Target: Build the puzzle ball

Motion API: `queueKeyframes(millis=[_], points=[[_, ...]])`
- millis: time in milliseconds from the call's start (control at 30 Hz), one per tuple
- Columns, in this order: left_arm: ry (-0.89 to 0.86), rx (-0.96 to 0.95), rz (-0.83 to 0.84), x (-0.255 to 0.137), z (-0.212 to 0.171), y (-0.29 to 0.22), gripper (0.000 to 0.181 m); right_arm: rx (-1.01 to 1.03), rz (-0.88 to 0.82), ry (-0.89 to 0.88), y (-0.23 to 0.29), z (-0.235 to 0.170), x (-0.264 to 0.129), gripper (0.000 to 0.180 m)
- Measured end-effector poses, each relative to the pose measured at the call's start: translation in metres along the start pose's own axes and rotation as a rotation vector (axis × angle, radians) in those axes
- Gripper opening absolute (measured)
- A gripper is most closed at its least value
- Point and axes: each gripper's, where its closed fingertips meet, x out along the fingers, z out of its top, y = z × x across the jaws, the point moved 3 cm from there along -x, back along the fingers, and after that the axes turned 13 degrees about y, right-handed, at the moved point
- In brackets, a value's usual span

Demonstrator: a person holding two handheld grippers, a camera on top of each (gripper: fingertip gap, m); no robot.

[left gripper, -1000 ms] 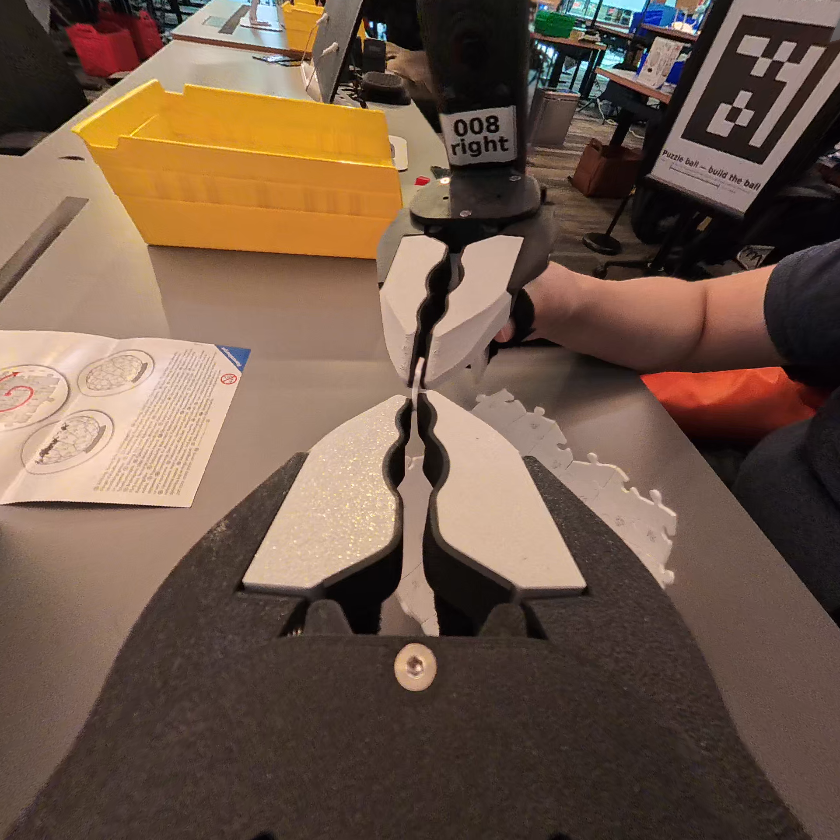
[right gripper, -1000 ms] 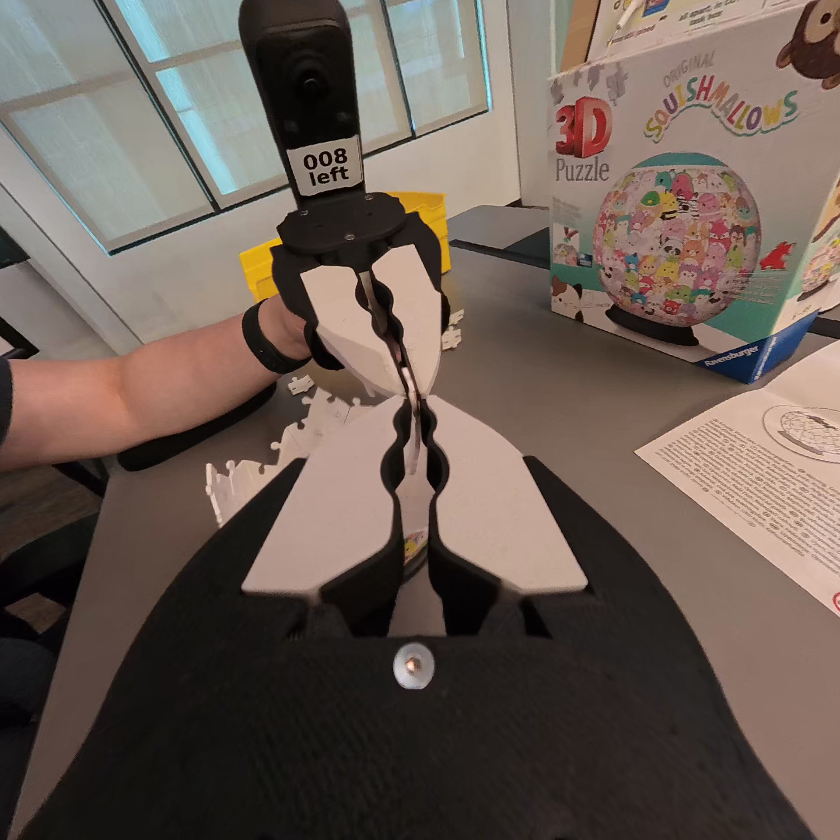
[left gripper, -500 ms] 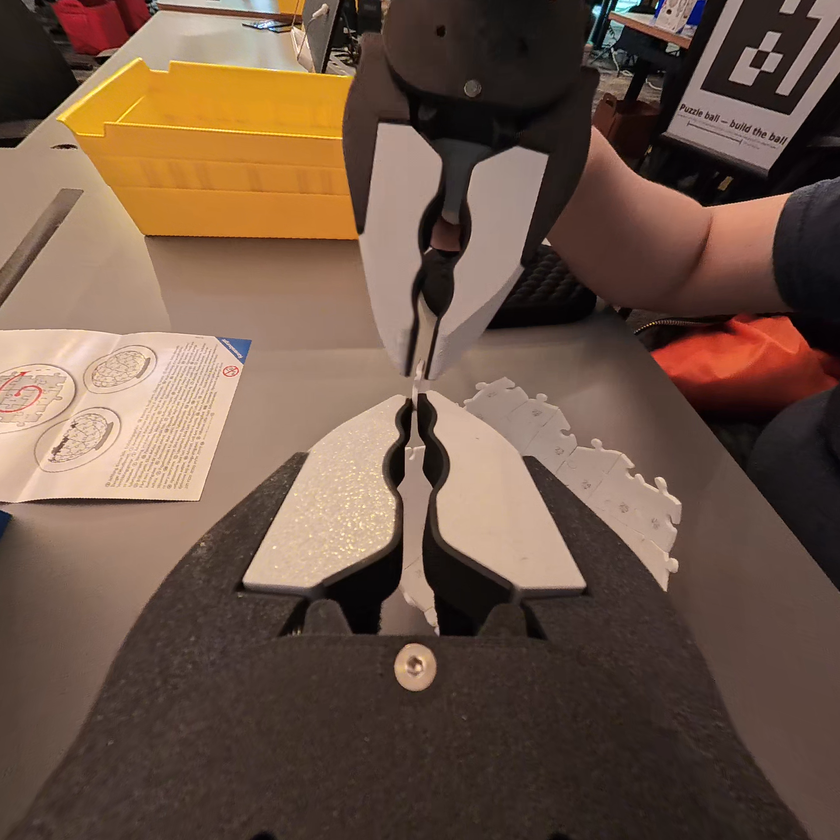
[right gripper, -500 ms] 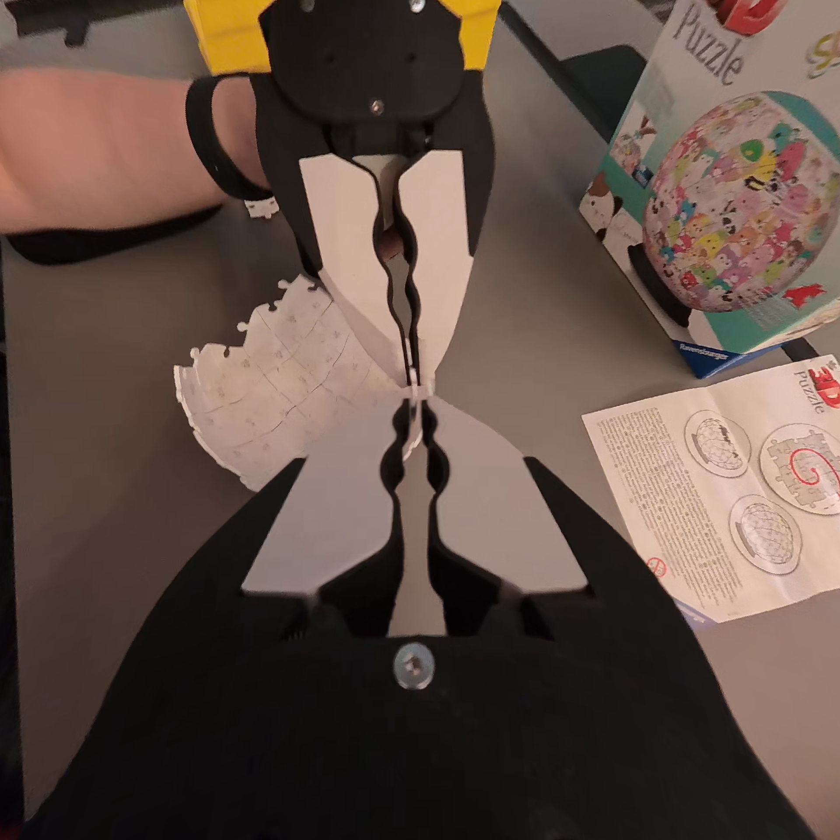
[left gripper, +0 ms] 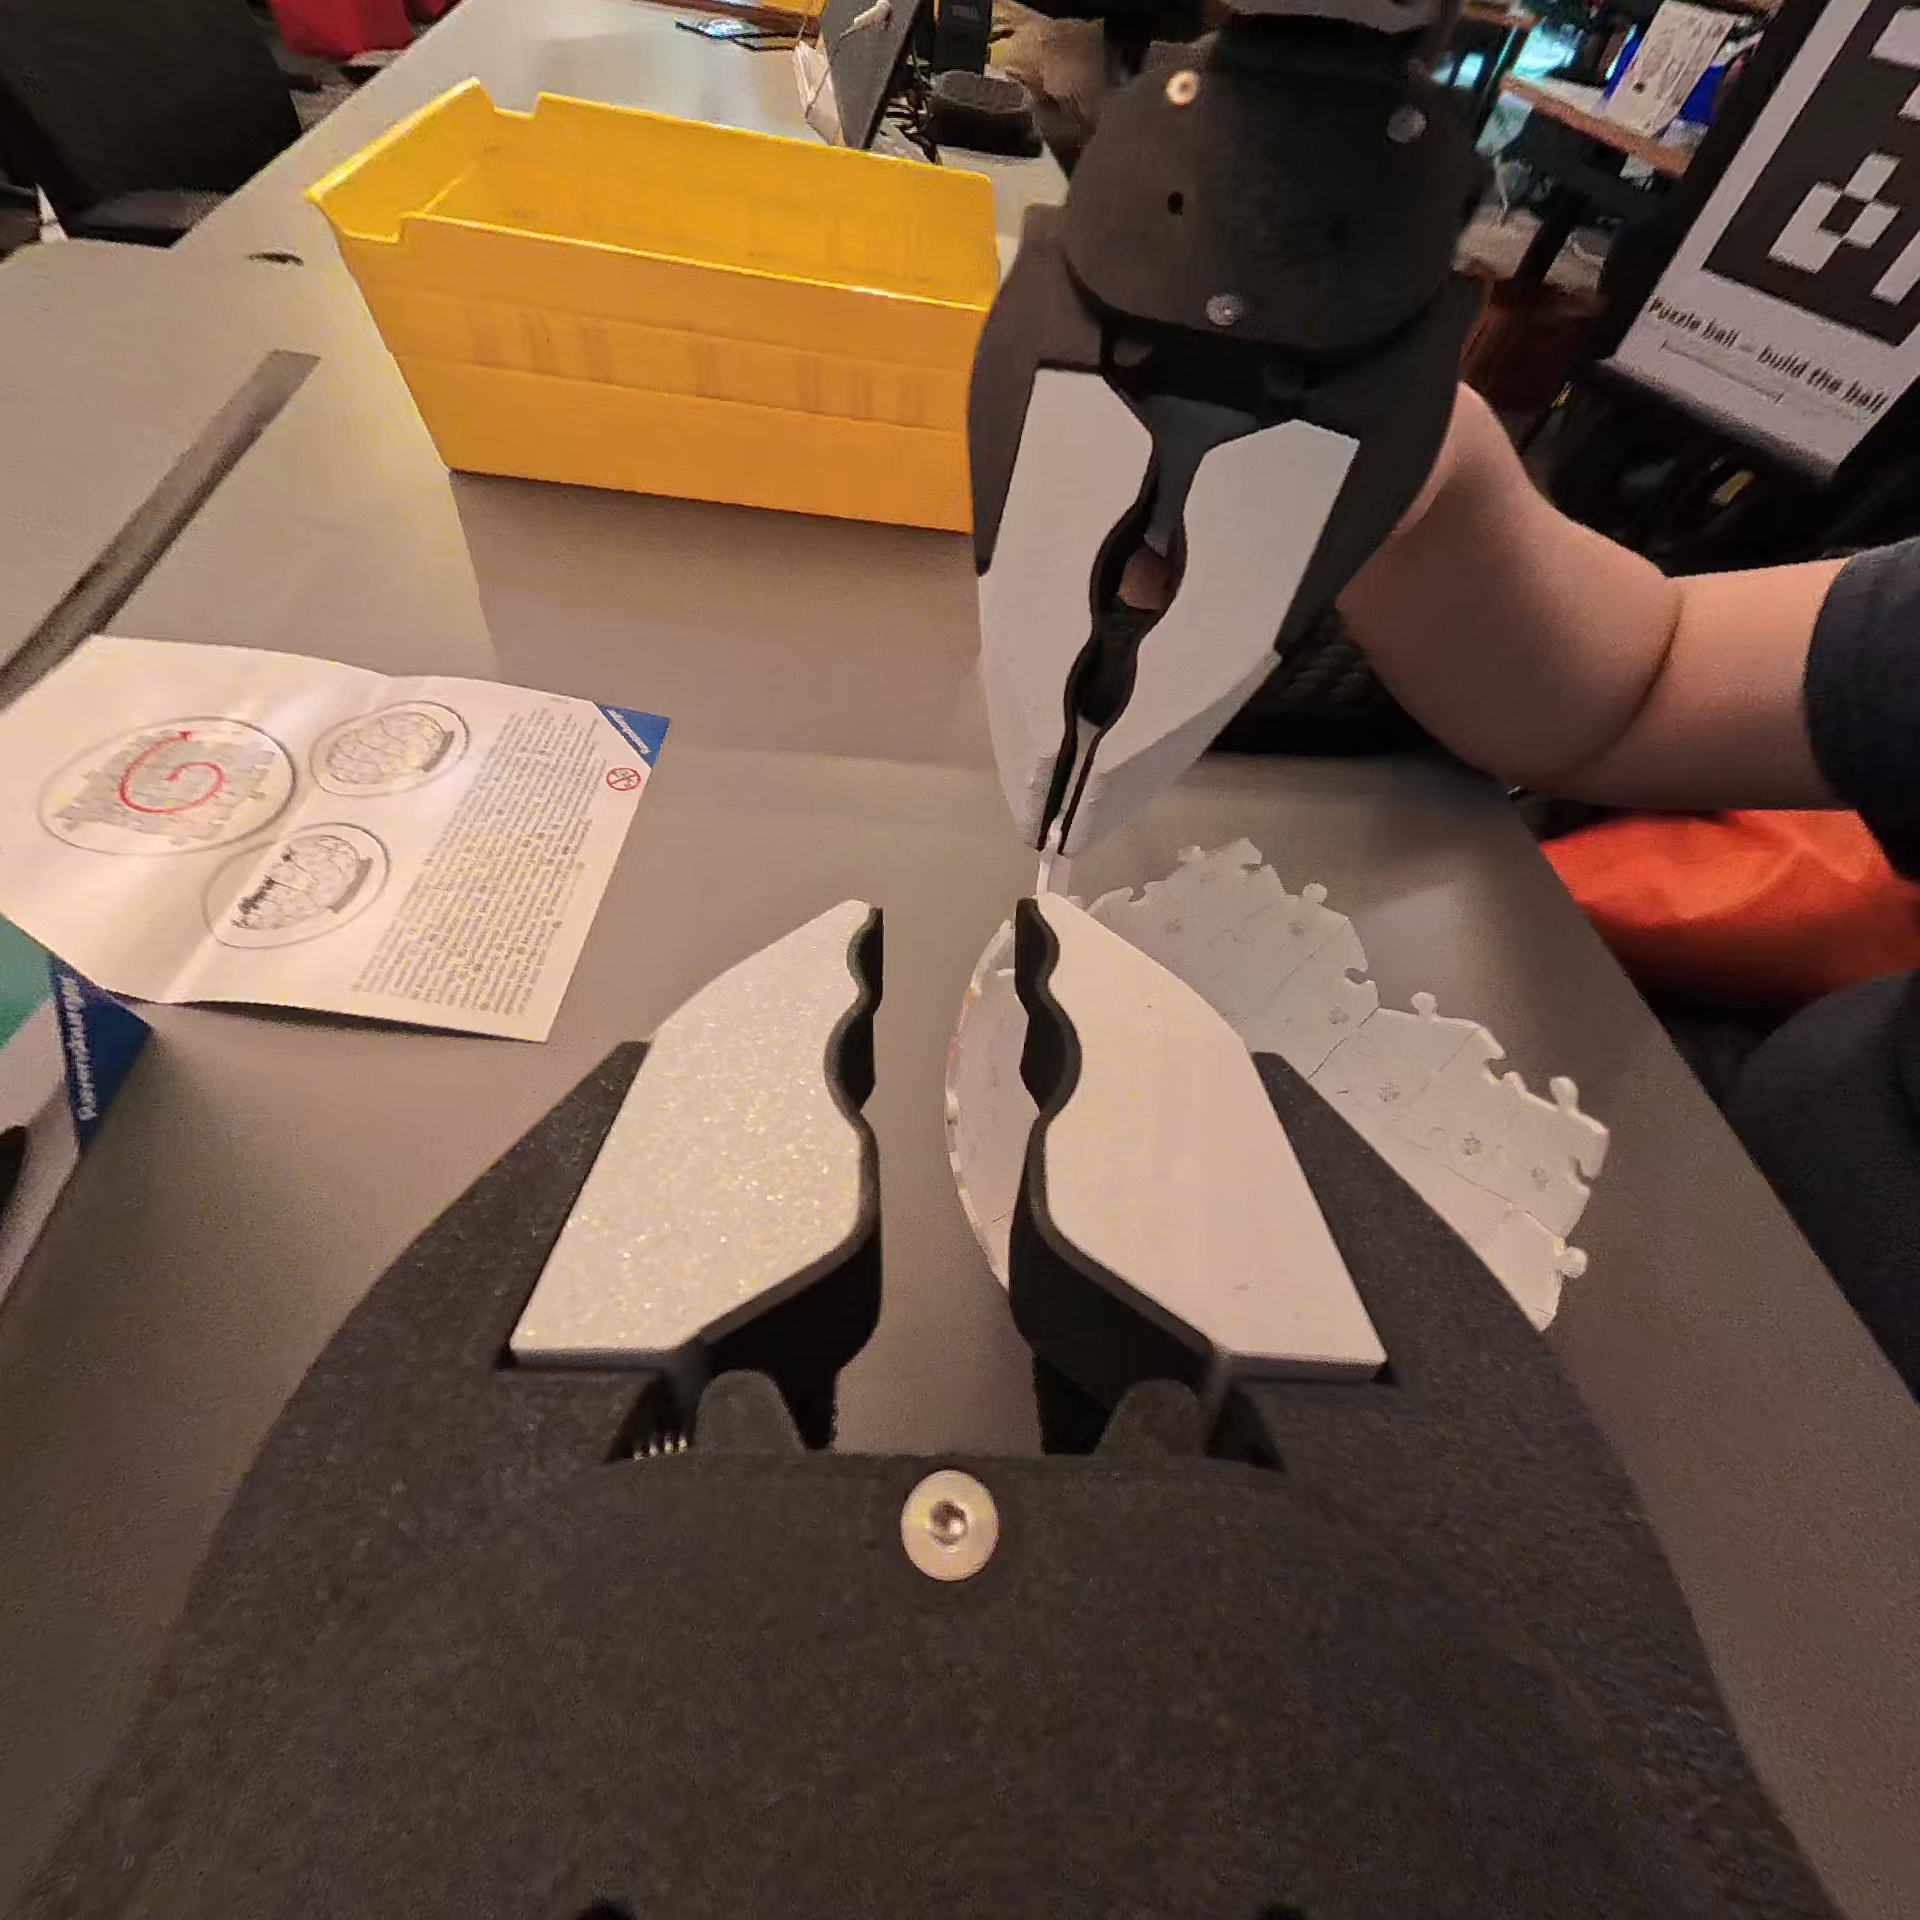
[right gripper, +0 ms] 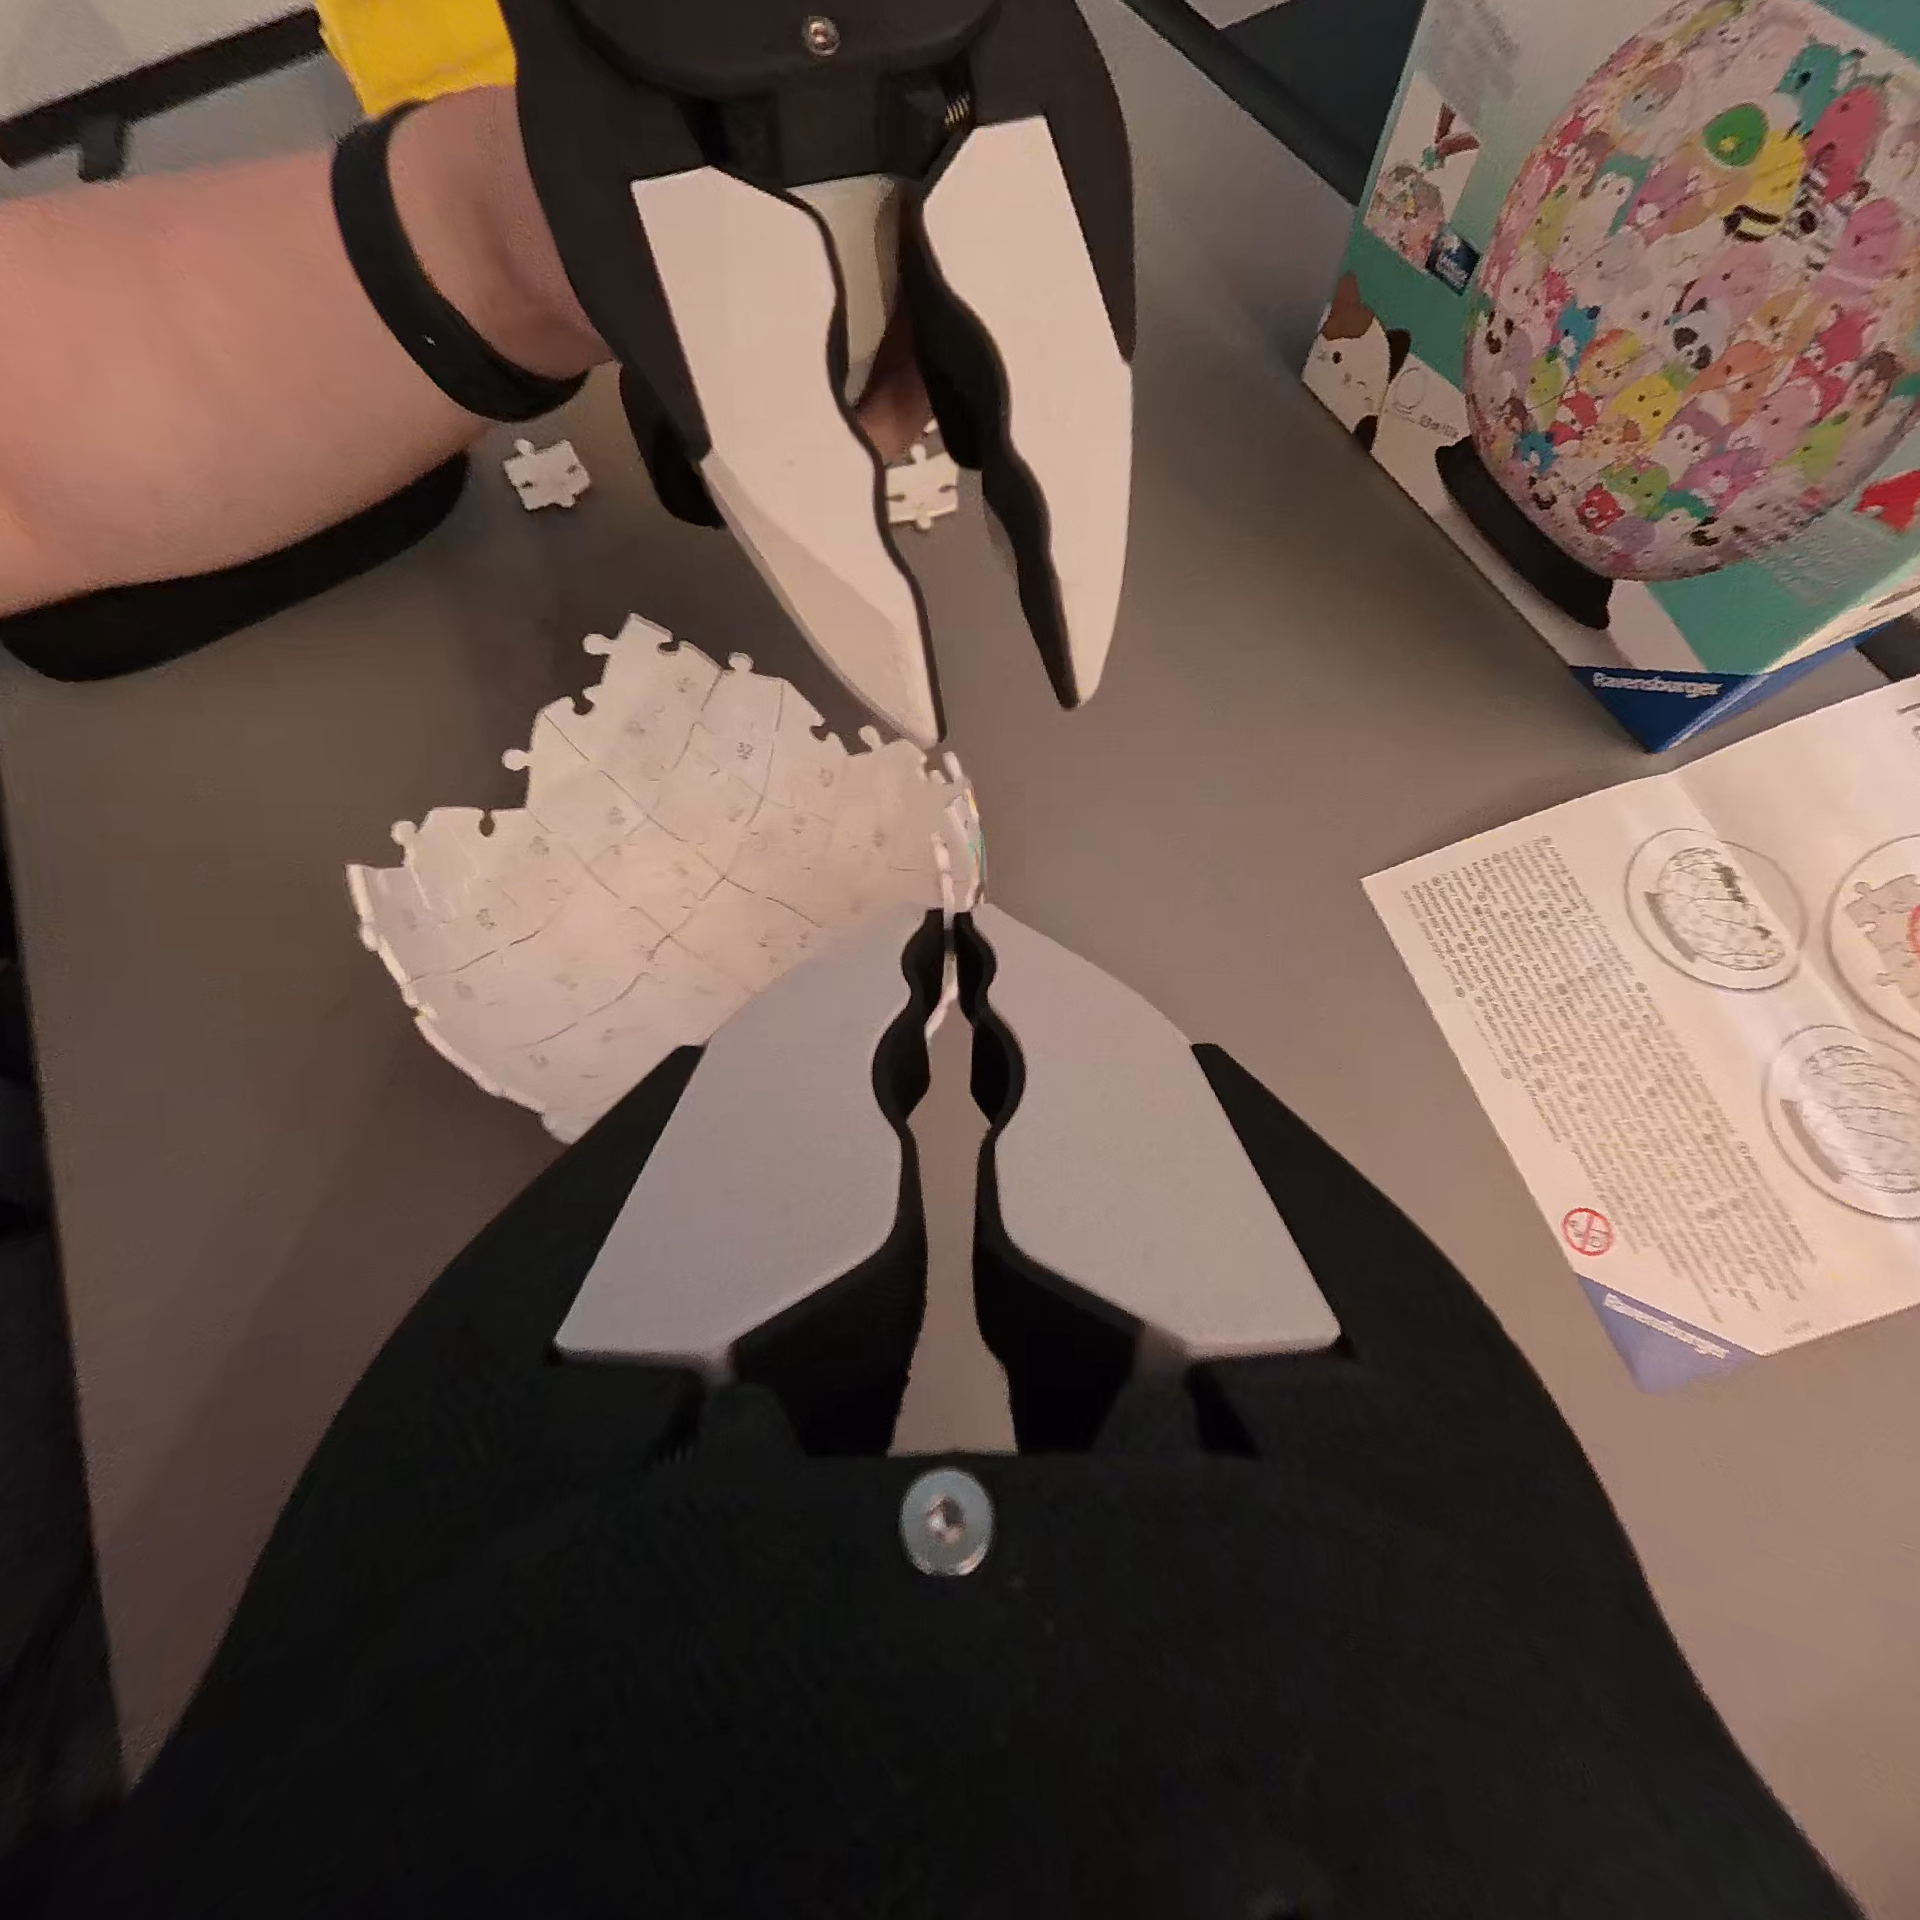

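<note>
The partly built puzzle ball, a curved white shell of joined pieces with knobbed edges, sits left of centre in the right wrist view, its numbered inner side showing, and right of centre in the left wrist view. The right claw has its fingers drawn narrow and pinches the shell's rim at the very tips, at the centre of its own view; in the left wrist view this same claw comes down from the upper right and grips the rim's top edge. The left claw stands wide apart and holds nothing; its right finger lies against the outside of the shell, while the other finger is clear of it. Whether the shell rests on the grey worktop or hangs just above it cannot be told. Two loose pieces lie on the worktop toward the upper left of the right wrist view, behind the left claw. A folded instruction sheet lies flat at the left of the left wrist view, and a yellow bin stands beyond it at upper centre. The puzzle box, with a colourful ball printed on it, stands at the upper right of the right wrist view.
</note>
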Motion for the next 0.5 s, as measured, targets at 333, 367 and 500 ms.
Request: queueKeyframes(millis=[333, 367, 500], points=[[-0.009, -0.033, -0.057, 0.014, 0.0, -0.004, 0.022, -0.071, -0.105, 0.025, 0.0, 0.001, 0.006, 0.003], [-0.005, -0.027, -0.061, 0.014, 0.0, -0.005, 0.02, -0.079, -0.113, 0.021, 0.0, 0.001, 0.005, 0.003], [-0.004, -0.008, -0.068, 0.015, 0.0, -0.008, 0.013, -0.095, -0.124, 0.014, 0.0, 0.003, 0.006, 0.003]])
